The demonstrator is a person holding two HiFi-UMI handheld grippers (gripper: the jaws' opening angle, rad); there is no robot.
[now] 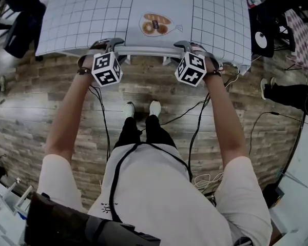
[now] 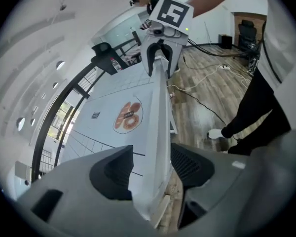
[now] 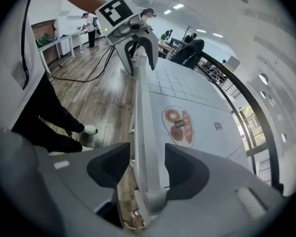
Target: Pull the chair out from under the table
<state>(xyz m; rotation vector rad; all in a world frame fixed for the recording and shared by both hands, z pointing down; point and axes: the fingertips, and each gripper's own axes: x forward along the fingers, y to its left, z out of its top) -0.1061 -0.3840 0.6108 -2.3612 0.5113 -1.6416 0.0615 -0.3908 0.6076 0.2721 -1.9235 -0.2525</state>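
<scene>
White chair rail (image 1: 149,50) straddled by left gripper (image 1: 112,45) and right gripper (image 1: 188,45)

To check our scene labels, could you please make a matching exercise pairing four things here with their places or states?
Things: 1 left gripper; 2 chair back; 3 pastry picture; 4 shoes.
Places: A on the wooden floor; B printed on the table; C at the table's near edge; D open, astride the chair back.
Pairs: 1-D, 2-C, 3-B, 4-A.
</scene>
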